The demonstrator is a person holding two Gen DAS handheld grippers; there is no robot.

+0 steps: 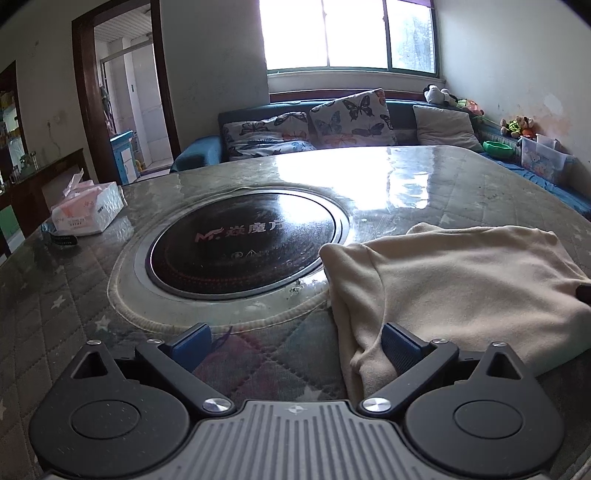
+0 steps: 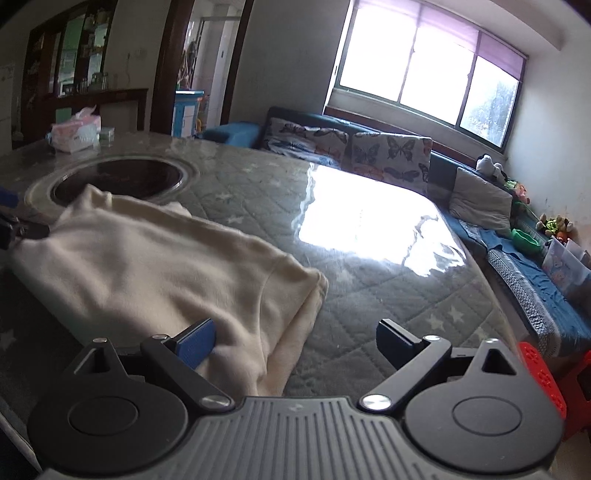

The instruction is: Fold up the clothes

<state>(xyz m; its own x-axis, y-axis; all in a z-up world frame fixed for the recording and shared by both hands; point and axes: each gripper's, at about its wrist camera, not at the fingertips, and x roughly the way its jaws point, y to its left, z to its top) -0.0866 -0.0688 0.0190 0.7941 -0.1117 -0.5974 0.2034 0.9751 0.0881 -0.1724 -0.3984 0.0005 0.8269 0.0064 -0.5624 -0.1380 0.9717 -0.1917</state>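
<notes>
Cream garment (image 1: pixel 454 280) lies folded on the table (image 1: pixel 424 177), on the quilted, star-patterned cover under a glossy clear sheet. In the left wrist view it fills the right side, its far corner overlapping the rim of the round black cooktop (image 1: pixel 243 240) set into the table's middle. In the right wrist view the same cloth (image 2: pixel 155 266) sits to the left, layered edges stacked at its near right corner.

Left gripper (image 1: pixel 295 343): jaws spread wide, grasping nothing. Its right blue pad (image 1: pixel 399 347) rests against the near left fold of the cloth; the left pad hangs over bare cover.

Right gripper (image 2: pixel 295 343): jaws likewise wide apart, nothing between them. Its left blue pad (image 2: pixel 195 343) sits at the near edge of the cloth, over or touching it; contact cannot be judged. Right pad is over bare cover.

Far left on the table: a tissue pack (image 1: pixel 88 210), with a small dark object just in front of it, too blurred to name. Beyond the table, a blue sofa (image 1: pixel 199 155) with butterfly-print cushions (image 1: pixel 351 118) and a grey pillow (image 1: pixel 443 125), under a bright window (image 1: pixel 347 33). Stuffed toys (image 1: pixel 517 125) and a green bowl (image 1: pixel 496 147) sit along the right wall. Window glare washes over the far tabletop. A red stool (image 2: pixel 543 373) shows at the right edge of the right wrist view.
</notes>
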